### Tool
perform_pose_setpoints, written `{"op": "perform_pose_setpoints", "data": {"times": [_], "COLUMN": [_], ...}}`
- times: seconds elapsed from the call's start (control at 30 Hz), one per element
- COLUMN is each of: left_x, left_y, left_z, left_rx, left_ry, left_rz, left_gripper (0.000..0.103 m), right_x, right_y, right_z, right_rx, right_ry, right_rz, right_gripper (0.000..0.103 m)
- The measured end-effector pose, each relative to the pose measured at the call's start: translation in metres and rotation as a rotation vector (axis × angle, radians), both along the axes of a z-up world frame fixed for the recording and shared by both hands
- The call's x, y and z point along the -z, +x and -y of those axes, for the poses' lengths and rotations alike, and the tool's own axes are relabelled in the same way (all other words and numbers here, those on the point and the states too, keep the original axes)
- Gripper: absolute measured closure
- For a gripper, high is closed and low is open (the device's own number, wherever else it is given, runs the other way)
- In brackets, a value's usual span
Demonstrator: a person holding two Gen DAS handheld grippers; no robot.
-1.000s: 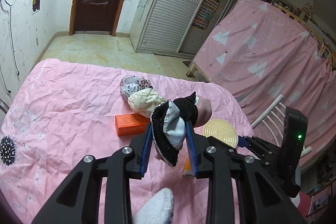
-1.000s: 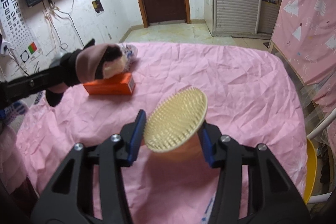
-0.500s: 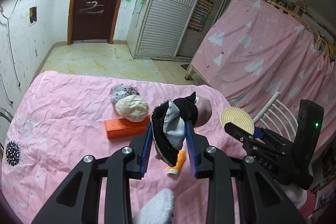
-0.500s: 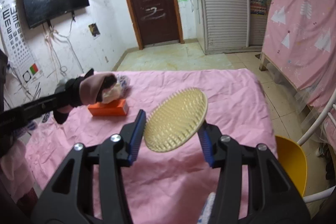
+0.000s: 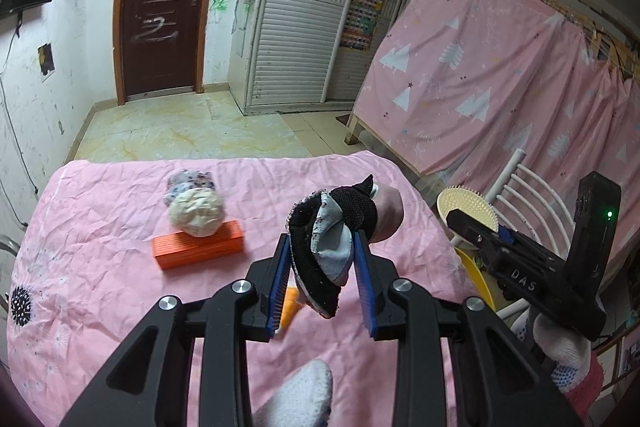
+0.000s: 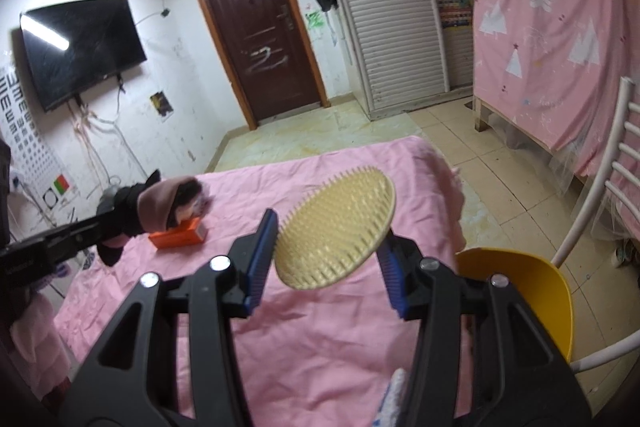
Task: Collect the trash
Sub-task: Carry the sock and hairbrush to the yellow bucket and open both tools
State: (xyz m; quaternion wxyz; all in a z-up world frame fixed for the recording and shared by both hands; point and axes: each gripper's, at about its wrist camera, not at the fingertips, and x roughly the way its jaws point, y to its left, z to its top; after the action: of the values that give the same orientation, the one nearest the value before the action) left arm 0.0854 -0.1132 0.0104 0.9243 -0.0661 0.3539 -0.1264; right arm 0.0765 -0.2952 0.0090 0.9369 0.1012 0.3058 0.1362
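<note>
Left gripper (image 5: 322, 267) was clamped on a bunched fabric bundle (image 5: 332, 227), black knit with pale grey and dusty pink folds, held above the wrinkled pink bedsheet (image 5: 100, 251); blue ribbed pads pressed it from both sides. Right gripper (image 6: 326, 255) gripped a round cream scrubber disc (image 6: 336, 225), flat, densely studded with short nubs, held tilted between its blue pads, over the sheet's right edge; a yellow plastic basin (image 6: 528, 291), smooth-walled, sat just right of the bed beside a white metal chair (image 6: 596, 195). On the sheet lay a rectangular orange carton (image 5: 199, 245); a crumpled off-white wad (image 5: 196, 213) rested on its top, with a patterned crumpled wad (image 5: 188, 183) touching behind it. A small orange tube (image 5: 289, 303) lay partly hidden behind the left gripper's left finger. White knit gloves (image 5: 568, 351) covered the hands.
</note>
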Motion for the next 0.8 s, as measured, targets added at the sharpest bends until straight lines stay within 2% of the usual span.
{"op": "perform_pose_setpoints", "data": {"times": [0.37, 0.53, 0.8], "left_x": [0.001, 0.001, 0.004], "left_y": [0.002, 0.002, 0.006], "left_z": [0.061, 0.089, 0.127], "left_rx": [0.091, 0.133, 0.181], "left_ry": [0.045, 0.06, 0.084], "left_rz": [-0.006, -0.003, -0.006], "left_gripper": [0.082, 0.082, 0.082], "right_x": [0.008, 0.013, 0.028], "right_y": [-0.01, -0.012, -0.007], "right_z": [0.067, 0.095, 0.119], "right_rx": [0.125, 0.197, 0.253], "right_ry": [0.05, 0.048, 0.028], "right_rz": [0.011, 0.017, -0.001], "right_gripper": [0.056, 0.056, 0.055]}}
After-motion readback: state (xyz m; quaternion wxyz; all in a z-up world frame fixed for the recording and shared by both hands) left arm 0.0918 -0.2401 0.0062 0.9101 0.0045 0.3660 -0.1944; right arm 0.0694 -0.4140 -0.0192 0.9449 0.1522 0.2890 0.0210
